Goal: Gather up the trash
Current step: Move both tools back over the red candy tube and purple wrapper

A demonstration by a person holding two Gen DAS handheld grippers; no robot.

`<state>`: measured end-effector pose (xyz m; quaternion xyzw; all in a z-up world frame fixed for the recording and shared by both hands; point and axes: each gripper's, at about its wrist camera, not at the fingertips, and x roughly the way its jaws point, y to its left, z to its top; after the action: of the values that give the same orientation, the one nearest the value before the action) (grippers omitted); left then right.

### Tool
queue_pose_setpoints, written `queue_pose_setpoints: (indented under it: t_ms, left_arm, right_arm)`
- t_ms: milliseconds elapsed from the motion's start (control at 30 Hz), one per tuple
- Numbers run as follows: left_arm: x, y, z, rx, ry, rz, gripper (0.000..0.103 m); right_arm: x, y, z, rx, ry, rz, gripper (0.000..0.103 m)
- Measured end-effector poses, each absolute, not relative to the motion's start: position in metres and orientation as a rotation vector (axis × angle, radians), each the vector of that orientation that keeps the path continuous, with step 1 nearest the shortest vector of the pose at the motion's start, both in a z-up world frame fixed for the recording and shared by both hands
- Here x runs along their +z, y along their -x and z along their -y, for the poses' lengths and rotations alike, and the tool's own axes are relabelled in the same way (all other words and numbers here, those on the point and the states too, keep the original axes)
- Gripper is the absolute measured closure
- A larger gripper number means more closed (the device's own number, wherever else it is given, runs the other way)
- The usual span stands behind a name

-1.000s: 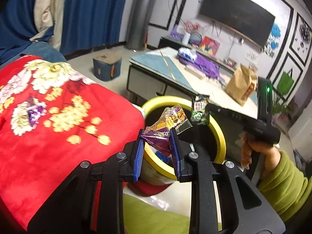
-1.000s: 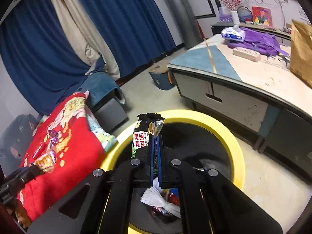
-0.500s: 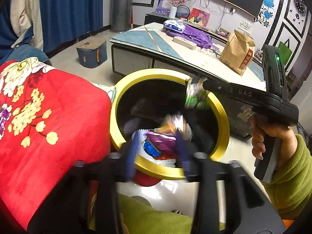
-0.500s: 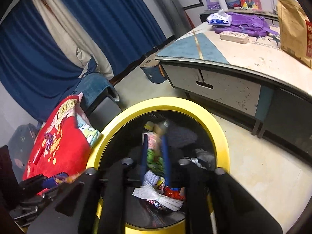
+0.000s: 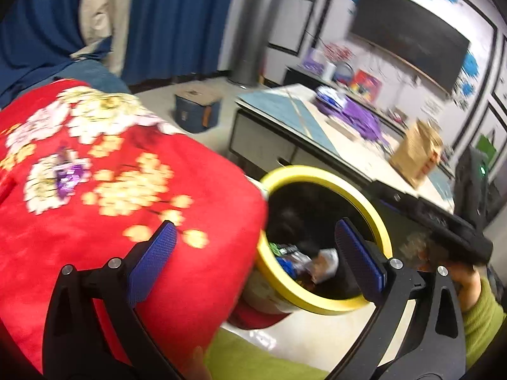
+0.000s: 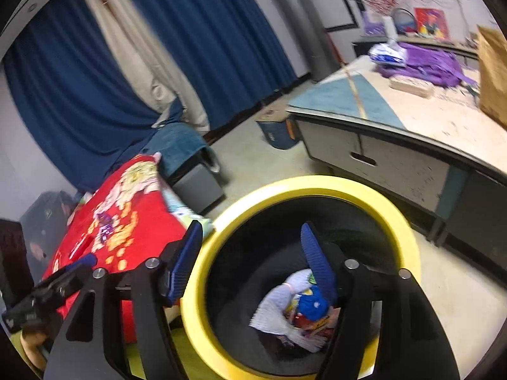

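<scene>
**Trash wrappers in the bin, both grippers empty**

Snack wrappers (image 6: 301,313) lay piled at the bottom of the yellow-rimmed bin (image 6: 408,221). The left gripper (image 5: 253,259) and right gripper (image 6: 253,262) hung spread wide, grasping nothing. Judging by this, a drop-off looked done; one purple wrapper (image 5: 68,175) remained on the red floral blanket (image 5: 95,221).

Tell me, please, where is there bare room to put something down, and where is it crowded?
Bare patches: the blue part of the low table near its corner, and the pale floor between the table and the red flowered blanket. Crowded: the table's far end, with purple cloth and brown paper bag, and the yellow-rimmed bin holding wrappers.
</scene>
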<state>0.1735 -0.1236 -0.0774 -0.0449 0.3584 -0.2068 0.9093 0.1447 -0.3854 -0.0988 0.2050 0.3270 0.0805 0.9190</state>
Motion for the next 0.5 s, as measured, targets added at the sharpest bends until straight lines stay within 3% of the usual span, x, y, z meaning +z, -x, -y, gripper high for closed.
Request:
queue_pose_setpoints:
  t_ms: [500]
  left_arm:
    - [-0.04,-0.161,0.036,-0.182,0.128,-0.558,0.011]
  right_arm:
    - [-0.059,-0.17,0.272,0.401,-0.276,-0.666,0.036]
